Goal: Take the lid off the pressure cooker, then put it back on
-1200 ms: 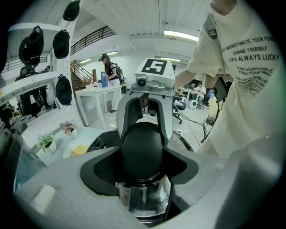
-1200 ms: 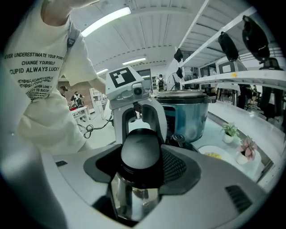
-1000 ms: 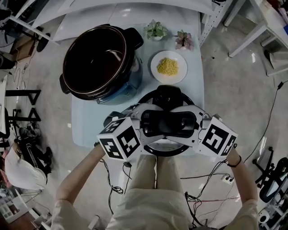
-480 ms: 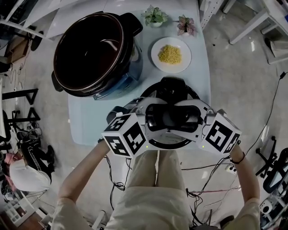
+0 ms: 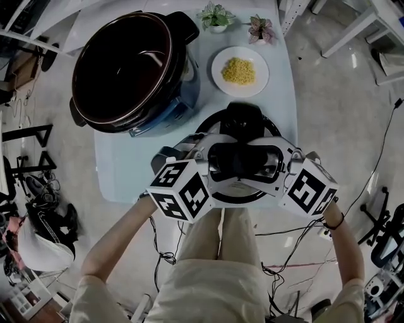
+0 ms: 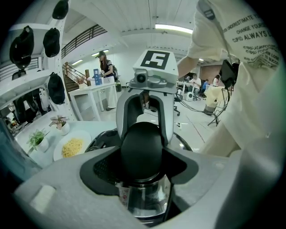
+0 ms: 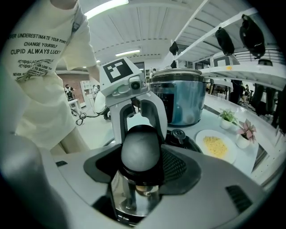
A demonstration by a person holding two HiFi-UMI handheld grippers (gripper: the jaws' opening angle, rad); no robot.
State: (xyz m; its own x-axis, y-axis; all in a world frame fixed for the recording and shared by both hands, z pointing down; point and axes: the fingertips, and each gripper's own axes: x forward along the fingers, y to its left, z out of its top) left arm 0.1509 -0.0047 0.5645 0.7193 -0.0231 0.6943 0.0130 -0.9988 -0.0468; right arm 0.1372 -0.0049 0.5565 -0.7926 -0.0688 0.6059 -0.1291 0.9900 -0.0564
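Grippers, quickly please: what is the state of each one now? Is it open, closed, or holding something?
The left gripper is closed on the lid handle.
The right gripper is closed on the same lid handle, from the opposite side.

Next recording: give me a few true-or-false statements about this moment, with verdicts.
1. The lid sits on the pressure cooker. False: the cooker is open and the lid is beside it.
2. The left gripper and right gripper both clasp the lid handle. True.
3. The plate is empty. False: it holds yellow food.
4. A green plant and a pink plant stand beyond the plate. True.
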